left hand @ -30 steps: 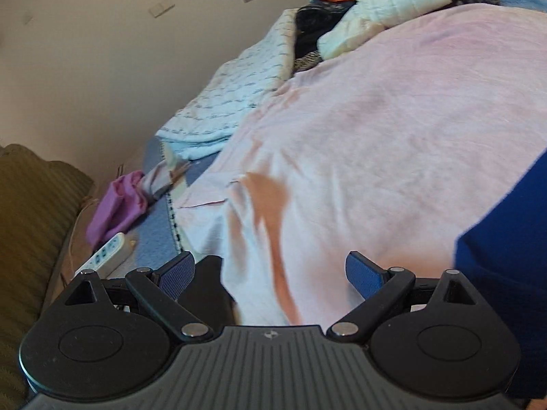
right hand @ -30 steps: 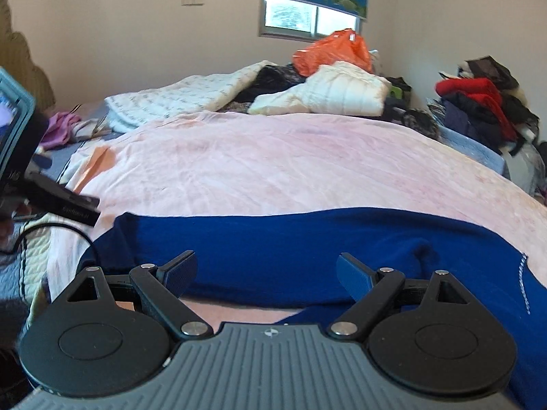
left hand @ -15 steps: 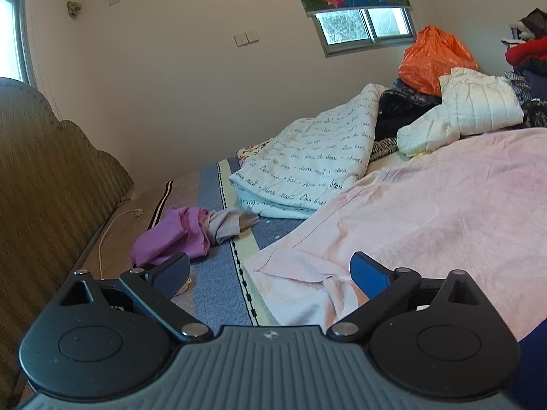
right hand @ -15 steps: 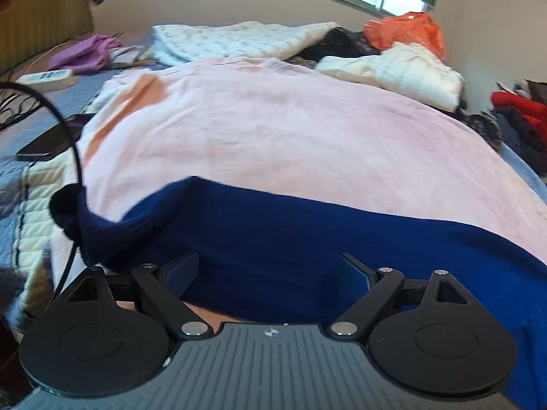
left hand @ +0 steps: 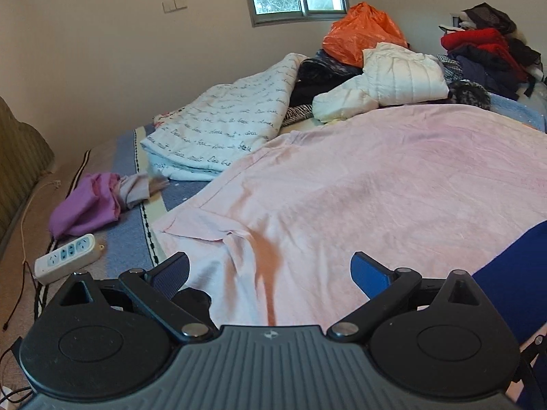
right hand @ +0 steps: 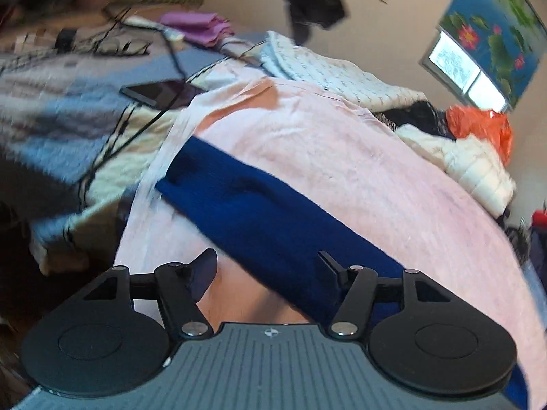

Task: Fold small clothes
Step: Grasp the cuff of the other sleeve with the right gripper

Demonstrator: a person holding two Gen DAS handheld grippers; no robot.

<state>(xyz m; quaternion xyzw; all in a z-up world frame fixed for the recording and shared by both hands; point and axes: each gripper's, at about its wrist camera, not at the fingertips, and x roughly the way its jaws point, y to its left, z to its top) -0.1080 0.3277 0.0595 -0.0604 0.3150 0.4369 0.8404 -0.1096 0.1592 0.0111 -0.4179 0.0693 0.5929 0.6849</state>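
Bedroom scene, seen from two wrist cameras over a bed draped in a pink sheet (left hand: 393, 184). From the left view, the left gripper (left hand: 270, 271) has its fingers spread wide with nothing between them, hovering above the sheet's near corner. A dark blue knitted garment (right hand: 273, 218), the piece to be folded, lies in a long band across the pink sheet; in the left view only its end shows, cut off at the right edge. The right view is tilted and blurred with motion. There the right gripper (right hand: 268, 270) has its fingers closing, with the garment's near edge lying between them, though the pads do not yet press on it. Farther back sit a folded white quilt with script print (left hand: 225, 130), a white padded jacket (left hand: 393, 82) and an orange bag (left hand: 362, 32). A purple cloth (left hand: 85, 205) and a power strip (left hand: 66, 258) lie to the left. A dark phone (right hand: 154, 92) rests beside the sheet, blurred.
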